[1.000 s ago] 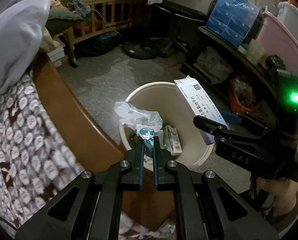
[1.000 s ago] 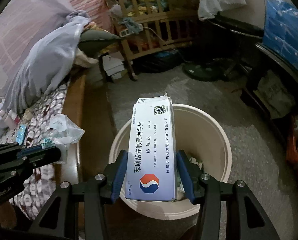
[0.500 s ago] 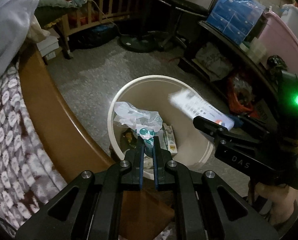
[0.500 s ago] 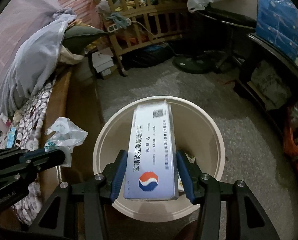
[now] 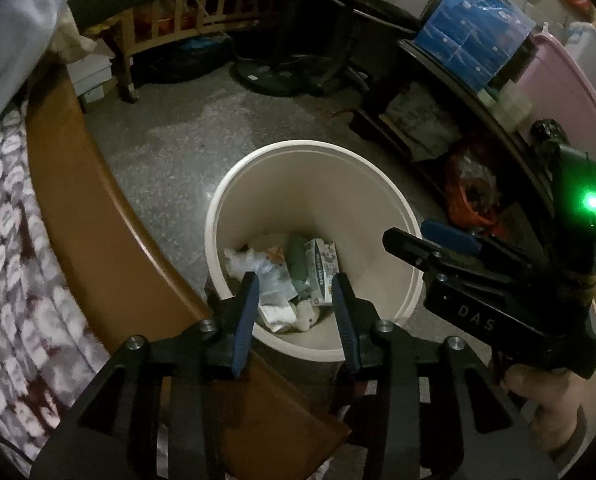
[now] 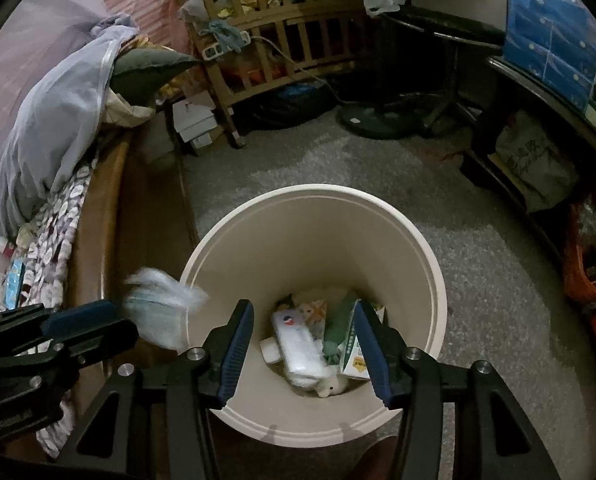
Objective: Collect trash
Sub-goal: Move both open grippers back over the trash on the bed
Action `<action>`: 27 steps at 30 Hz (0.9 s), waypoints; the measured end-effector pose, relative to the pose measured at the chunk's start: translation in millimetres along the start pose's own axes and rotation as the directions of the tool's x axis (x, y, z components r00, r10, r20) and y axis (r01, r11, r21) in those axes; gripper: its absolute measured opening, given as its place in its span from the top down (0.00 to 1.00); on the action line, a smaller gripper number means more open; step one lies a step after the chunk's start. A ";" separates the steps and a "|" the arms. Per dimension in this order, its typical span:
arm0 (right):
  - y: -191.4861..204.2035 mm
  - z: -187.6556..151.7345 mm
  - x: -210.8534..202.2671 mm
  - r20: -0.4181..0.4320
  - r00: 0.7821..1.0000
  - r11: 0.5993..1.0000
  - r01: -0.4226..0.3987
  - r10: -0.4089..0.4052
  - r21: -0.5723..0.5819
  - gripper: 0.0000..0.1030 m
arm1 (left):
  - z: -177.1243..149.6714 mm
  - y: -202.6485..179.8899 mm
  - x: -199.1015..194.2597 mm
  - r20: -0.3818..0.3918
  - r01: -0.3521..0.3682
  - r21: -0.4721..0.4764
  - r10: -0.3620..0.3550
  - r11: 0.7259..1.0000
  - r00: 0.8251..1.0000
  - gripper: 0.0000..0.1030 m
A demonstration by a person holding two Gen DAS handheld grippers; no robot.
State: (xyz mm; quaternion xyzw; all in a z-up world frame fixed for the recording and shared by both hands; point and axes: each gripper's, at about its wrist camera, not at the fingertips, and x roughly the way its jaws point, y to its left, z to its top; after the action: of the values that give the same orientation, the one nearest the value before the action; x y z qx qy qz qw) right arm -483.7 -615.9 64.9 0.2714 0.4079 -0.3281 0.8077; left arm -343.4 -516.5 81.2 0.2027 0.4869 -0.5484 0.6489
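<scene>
Left wrist view: speckled grey floor, brown wooden bed edge curving down the left, patterned bedding far left, wooden crib at top, blue package on a dark shelf upper right. Cream trash bin at centre holds wrappers and a printed carton; its writing is too small to read. Left gripper hangs over the bin's near rim, jaws opening, nothing between the pads. Right gripper reaches in from the right with "DAS" on its body and a green light glowing; a hand grips it lower right.

Right wrist view only: white medicine box with a red-blue logo lies blurred in the bin, below the right gripper, whose jaws are opening and empty. Crumpled plastic bag, motion-blurred, sits just off the left gripper tips at the bin's left rim; contact unclear.
</scene>
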 end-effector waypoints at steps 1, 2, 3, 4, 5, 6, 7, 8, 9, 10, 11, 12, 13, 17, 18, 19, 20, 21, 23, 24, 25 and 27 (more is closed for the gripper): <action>-0.1 -0.1 0.4 -0.001 1.000 1.000 0.000 0.000 0.000 0.51 | -0.1 1.0 -1.5 0.002 -0.004 -0.001 0.004 1.000 1.000 0.66; 0.2 -0.3 0.4 -0.001 1.000 1.000 -0.001 0.001 0.001 0.51 | -0.4 1.4 -2.7 0.003 -0.006 -0.001 0.006 1.000 1.000 0.66; 1.1 -0.5 0.1 0.000 1.000 1.000 -0.002 0.002 0.000 0.50 | -1.0 2.6 -5.0 0.005 -0.010 -0.002 0.010 1.000 1.000 0.66; 1.4 -1.2 -0.2 0.001 1.000 1.000 -0.003 0.003 -0.001 0.50 | -1.6 4.1 -8.0 0.008 -0.014 -0.003 0.014 1.000 1.000 0.66; 2.1 -1.7 -0.3 0.002 1.000 1.000 -0.005 0.005 -0.005 0.50 | -2.7 5.3 -10.2 0.010 -0.017 -0.004 0.017 1.000 1.000 0.66; 2.4 -2.1 -0.3 0.002 1.000 1.000 -0.007 0.007 -0.007 0.50 | -3.7 7.5 -13.7 0.015 -0.021 -0.005 0.022 1.000 1.000 0.66; 4.1 -2.6 -0.3 0.002 1.000 1.000 -0.012 0.012 -0.012 0.50 | -5.2 9.9 -16.7 0.020 -0.027 -0.006 0.028 1.000 0.999 0.66; 5.9 -3.5 -0.7 0.003 1.000 1.000 -0.016 0.016 -0.018 0.50 | -6.6 12.8 -20.4 0.025 -0.038 -0.007 0.038 0.999 0.999 0.66; 9.0 -4.2 -0.7 0.004 1.000 0.999 -0.019 0.019 -0.026 0.49 | -8.2 16.1 -25.2 0.032 -0.055 -0.009 0.056 0.998 0.998 0.66; 12.0 -4.8 -1.1 0.007 1.000 0.999 -0.022 0.023 -0.038 0.49 | -9.4 19.5 -29.2 0.039 -0.068 -0.011 0.068 0.998 0.997 0.66; 15.5 -5.1 -1.4 0.009 1.000 0.999 -0.025 0.026 -0.045 0.47 | -11.5 24.2 -35.1 0.049 -0.088 -0.012 0.088 0.996 0.995 0.66; 18.8 -5.5 -2.0 0.011 0.999 0.998 -0.031 0.032 -0.053 0.46 | -13.2 28.2 -38.4 0.053 -0.104 -0.013 0.104 0.995 0.993 0.66; 23.1 -6.0 -3.0 0.014 0.999 0.997 -0.040 0.041 -0.061 0.45 | -14.9 32.7 -41.9 0.057 -0.122 -0.015 0.122 0.992 0.991 0.66; 42.4 -6.0 -6.3 0.017 0.997 0.994 -0.071 0.072 -0.089 0.42 | -22.8 55.0 -57.5 0.071 -0.188 -0.033 0.190 0.982 0.979 0.66; 49.5 -5.4 -7.8 0.017 0.997 0.992 -0.078 0.081 -0.101 0.42 | -25.3 61.2 -62.3 0.074 -0.206 -0.041 0.208 0.978 0.975 0.66; 54.9 -5.5 -9.2 0.018 0.996 0.990 -0.084 0.086 -0.110 0.42 | -27.5 66.3 -66.3 0.079 -0.217 -0.046 0.220 0.975 0.972 0.66; 60.7 -6.0 -10.3 0.019 0.996 0.989 -0.088 0.091 -0.120 0.41 | -29.9 72.0 -71.3 0.084 -0.228 -0.051 0.232 0.972 0.969 0.66; 68.0 -6.2 -11.9 0.020 0.995 0.987 -0.093 0.097 -0.134 0.41 | -32.9 78.7 -76.6 0.087 -0.240 -0.059 0.245 0.969 0.966 0.66; 83.7 -6.0 -14.3 0.019 0.994 0.982 -0.103 0.107 -0.157 0.40 | -38.8 93.4 -87.5 0.089 -0.256 -0.082 0.263 0.963 0.961 0.66; 94.6 -5.9 -15.3 0.016 0.992 0.979 -0.117 0.122 -0.168 0.40 | -41.0 98.4 -92.1 0.090 -0.260 -0.090 0.268 0.961 0.959 0.66; 102.0 -5.9 -15.8 0.012 0.991 0.976 -0.130 0.134 -0.177 0.40 | -43.9 106.4 -98.3 0.091 -0.268 -0.100 0.277 0.958 0.957 0.66; 120.1 -7.0 -15.4 -0.001 0.987 0.967 -0.157 0.160 -0.202 0.37 | -50.5 120.7 -108.5 0.096 -0.283 -0.125 0.296 0.951 0.950 0.66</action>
State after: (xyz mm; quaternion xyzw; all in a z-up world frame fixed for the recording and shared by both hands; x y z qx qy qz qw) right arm -403.7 -529.6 94.7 0.2175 0.4098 -0.2218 0.8577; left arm -246.1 -382.2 118.8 0.2045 0.4438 -0.4301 0.7591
